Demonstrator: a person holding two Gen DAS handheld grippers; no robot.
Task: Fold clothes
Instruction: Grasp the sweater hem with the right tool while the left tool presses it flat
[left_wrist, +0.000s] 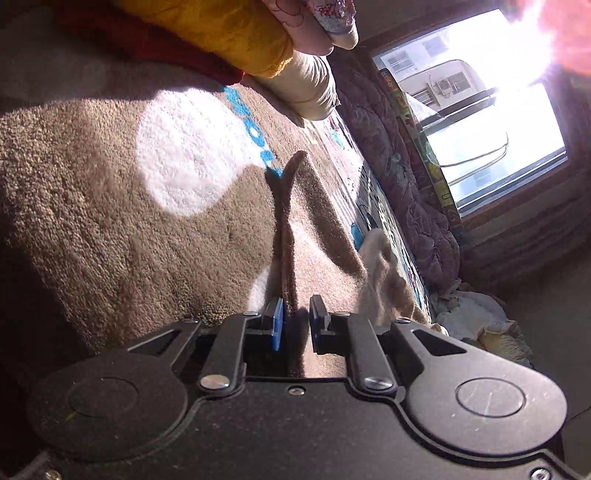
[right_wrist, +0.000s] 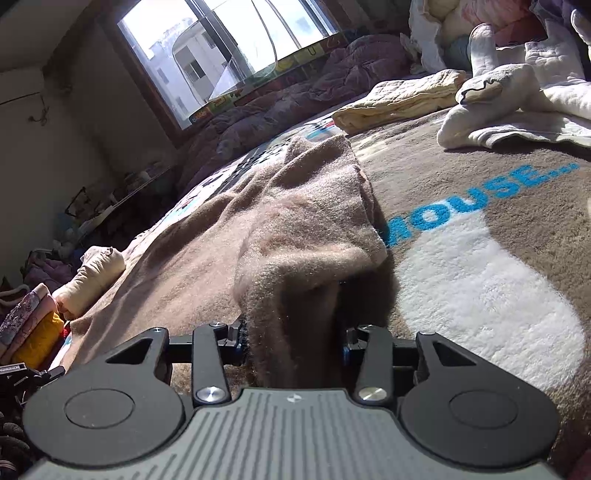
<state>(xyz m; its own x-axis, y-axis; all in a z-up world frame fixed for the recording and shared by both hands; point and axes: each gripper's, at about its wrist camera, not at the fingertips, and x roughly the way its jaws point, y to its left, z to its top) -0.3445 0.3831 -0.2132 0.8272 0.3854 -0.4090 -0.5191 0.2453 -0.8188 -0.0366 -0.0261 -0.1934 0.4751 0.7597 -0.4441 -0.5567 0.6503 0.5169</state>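
On one blanket (right_wrist: 480, 295), two tools (left (left_wrist: 295, 314), right (right_wrist: 291, 332)) gripping one brown garment (right_wrist: 295, 221)

left gripper (left_wrist: 295, 317) pinching a thin brown fleece garment edge (left_wrist: 286, 236) over a brown plush blanket (left_wrist: 110, 221), near a sunlit window (left_wrist: 480, 122).

- Left gripper (left_wrist: 296, 325): was black, with blue finger pads (left_wrist: 277, 328), silver pivot screws and round caps.
- Right gripper (right_wrist: 293, 341): was black; grey ribbed housing.
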